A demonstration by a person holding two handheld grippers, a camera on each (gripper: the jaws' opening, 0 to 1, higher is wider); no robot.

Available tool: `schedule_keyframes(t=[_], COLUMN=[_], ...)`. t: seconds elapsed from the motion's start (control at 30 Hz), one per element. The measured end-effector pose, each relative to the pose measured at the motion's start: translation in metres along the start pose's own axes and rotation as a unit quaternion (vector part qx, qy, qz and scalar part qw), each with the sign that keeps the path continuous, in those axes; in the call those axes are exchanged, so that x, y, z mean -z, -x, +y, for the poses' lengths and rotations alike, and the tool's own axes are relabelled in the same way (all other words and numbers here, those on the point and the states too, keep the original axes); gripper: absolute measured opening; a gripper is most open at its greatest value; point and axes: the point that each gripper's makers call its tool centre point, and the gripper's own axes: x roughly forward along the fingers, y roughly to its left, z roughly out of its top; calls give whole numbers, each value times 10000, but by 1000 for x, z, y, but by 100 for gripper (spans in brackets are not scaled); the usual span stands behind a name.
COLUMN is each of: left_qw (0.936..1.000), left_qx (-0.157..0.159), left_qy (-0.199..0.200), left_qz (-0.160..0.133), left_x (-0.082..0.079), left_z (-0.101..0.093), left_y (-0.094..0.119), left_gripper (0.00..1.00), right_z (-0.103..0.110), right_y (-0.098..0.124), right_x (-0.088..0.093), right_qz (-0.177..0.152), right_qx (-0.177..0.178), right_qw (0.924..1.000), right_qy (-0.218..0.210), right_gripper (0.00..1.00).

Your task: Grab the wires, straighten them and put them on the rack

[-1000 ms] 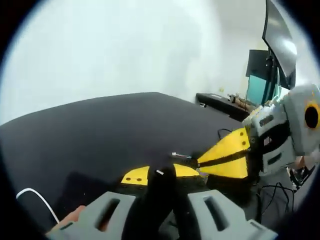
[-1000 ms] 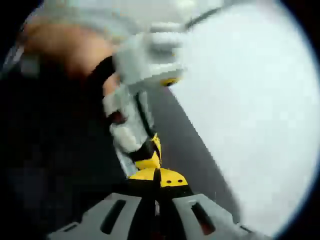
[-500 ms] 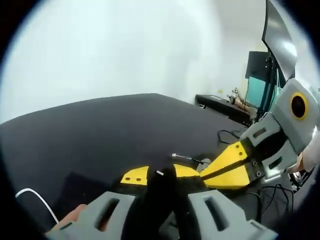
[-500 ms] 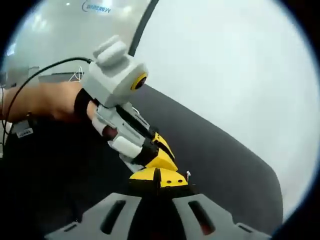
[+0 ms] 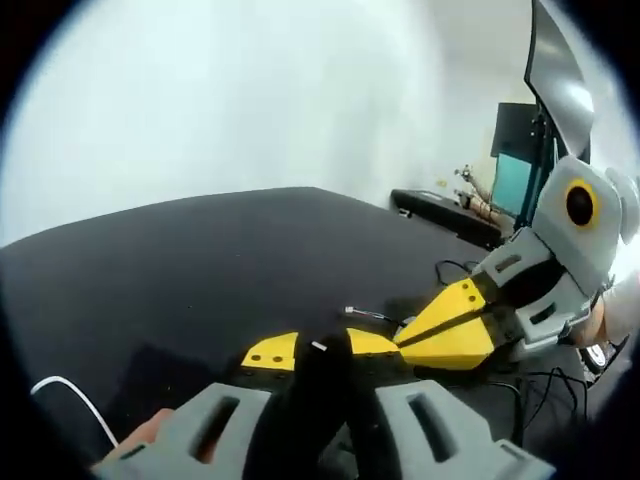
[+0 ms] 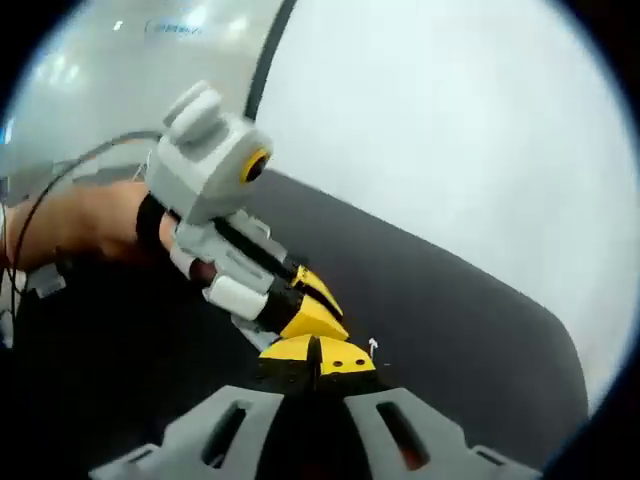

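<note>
In the left gripper view my left gripper (image 5: 318, 352) has its yellow jaws shut on a black wire (image 5: 320, 400) that runs up between them. My right gripper (image 5: 408, 335) comes in from the right, jaws together, its tips beside the left one's. A thin wire end with a metal tip (image 5: 362, 315) sticks out just past those tips. In the right gripper view my right gripper (image 6: 315, 352) is shut, with a small white wire tip (image 6: 372, 347) at its right. The left gripper (image 6: 300, 305), held by a hand (image 6: 90, 220), touches it from the left.
A black table (image 5: 200, 260) lies under both grippers, against a white wall (image 5: 220, 90). A white cable (image 5: 72, 393) curls at the lower left. Loose black cables (image 5: 545, 385), a monitor (image 5: 515, 160) and a desk (image 5: 440, 205) stand at the right.
In the left gripper view the right gripper has rolled and dropped slightly, jaws staying beside mine. The right gripper view swung from a blurred close view to the table; both grippers stay shut.
</note>
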Motion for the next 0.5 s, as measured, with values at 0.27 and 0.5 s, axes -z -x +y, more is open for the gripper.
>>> schedule_keyframes(t=[0.27,0.5], left_qw=[10000,10000], left_qx=[-5,-23], left_qy=[-27,-51], left_qz=[2,1], left_x=[1,1], left_z=[0,0], left_y=[1,1], left_gripper=[17,17], right_z=[7,7], right_y=[-8,-8], right_x=[8,8], right_qz=[130,212], right_qx=[-204,-61], right_qw=[9994,9997], right_qy=[-267,69], right_gripper=[0,0])
